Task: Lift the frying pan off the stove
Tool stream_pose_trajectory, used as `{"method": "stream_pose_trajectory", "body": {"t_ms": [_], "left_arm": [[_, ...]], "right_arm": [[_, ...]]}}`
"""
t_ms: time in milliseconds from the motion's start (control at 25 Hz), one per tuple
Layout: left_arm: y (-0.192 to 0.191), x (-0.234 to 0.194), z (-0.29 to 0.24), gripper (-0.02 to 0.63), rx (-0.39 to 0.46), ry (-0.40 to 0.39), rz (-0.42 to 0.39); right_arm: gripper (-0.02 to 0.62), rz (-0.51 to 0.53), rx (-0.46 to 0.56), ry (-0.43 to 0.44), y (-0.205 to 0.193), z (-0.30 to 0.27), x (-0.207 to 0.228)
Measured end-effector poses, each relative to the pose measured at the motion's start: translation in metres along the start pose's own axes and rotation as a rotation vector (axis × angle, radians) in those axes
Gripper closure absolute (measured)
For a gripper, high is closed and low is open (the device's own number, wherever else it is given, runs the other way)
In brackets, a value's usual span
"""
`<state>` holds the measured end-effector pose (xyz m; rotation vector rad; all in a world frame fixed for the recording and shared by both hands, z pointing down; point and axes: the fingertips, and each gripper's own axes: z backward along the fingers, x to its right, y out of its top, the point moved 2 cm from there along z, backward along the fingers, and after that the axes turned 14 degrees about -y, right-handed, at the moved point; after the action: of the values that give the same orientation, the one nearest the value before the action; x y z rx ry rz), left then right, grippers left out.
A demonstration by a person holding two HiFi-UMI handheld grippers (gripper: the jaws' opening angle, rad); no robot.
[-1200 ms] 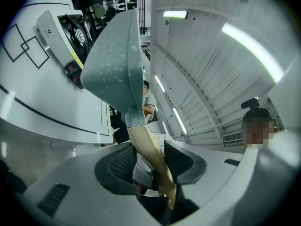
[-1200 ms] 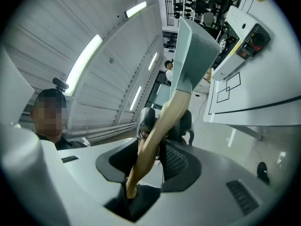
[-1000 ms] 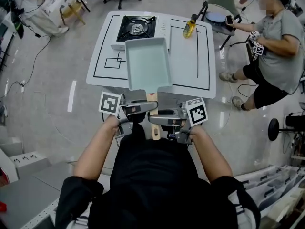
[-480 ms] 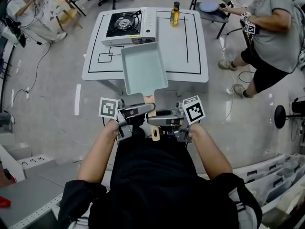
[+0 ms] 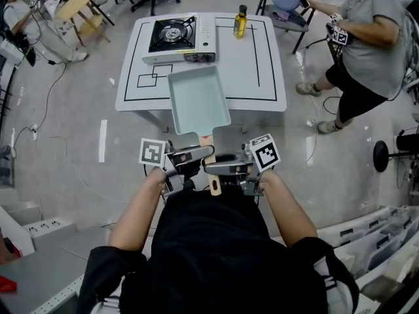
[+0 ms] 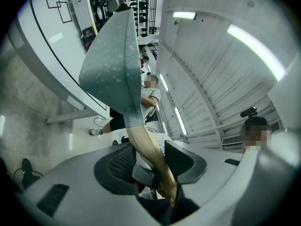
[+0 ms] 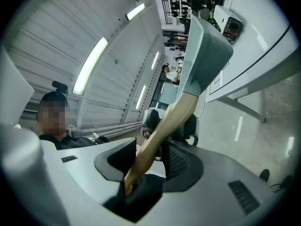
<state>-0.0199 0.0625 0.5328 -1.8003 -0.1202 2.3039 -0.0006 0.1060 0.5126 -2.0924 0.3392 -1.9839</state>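
A pale green rectangular frying pan (image 5: 198,100) hangs in the air over the near edge of the white table (image 5: 263,61), apart from the gas stove (image 5: 175,36) at the table's back left. Its wooden handle (image 5: 210,157) points toward me. My left gripper (image 5: 196,154) is shut on the handle from the left, and my right gripper (image 5: 220,167) is shut on it from the right, a little nearer me. In the left gripper view the pan (image 6: 113,65) rises edge-on from the handle (image 6: 149,157). The right gripper view shows the pan (image 7: 205,48) and handle (image 7: 162,131) the same way.
A yellow oil bottle (image 5: 241,19) stands at the table's far edge beside the stove. A person (image 5: 366,41) stands at the right of the table, by a chair (image 5: 288,2) with a blue plate. Office chairs and a round table stand at the back left.
The pan has drawn back from the stove toward me and now sits over the table's near edge. Both grippers kept their hold on the handle.
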Motion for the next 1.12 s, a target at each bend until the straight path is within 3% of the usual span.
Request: {"method": "stream_pose_trajectory", "body": {"t_ms": [560,800,1120], "left_arm": [[-0.010,0.018,0.040,0.411,-0.004,-0.017,0.050],[-0.013,0.016,0.039,0.408,-0.009,-0.027,0.072],[-0.010,0.016,0.031,0.402,-0.029,-0.033,0.052]], "right_arm": [[0.414,0.027,-0.004,-0.008,-0.010,-0.041,-0.012],[0.411,-0.017,0.000,-0.013,-0.012,-0.040,-0.010],[0.402,0.001,0.017,-0.017,-0.008,-0.032,-0.013]]}}
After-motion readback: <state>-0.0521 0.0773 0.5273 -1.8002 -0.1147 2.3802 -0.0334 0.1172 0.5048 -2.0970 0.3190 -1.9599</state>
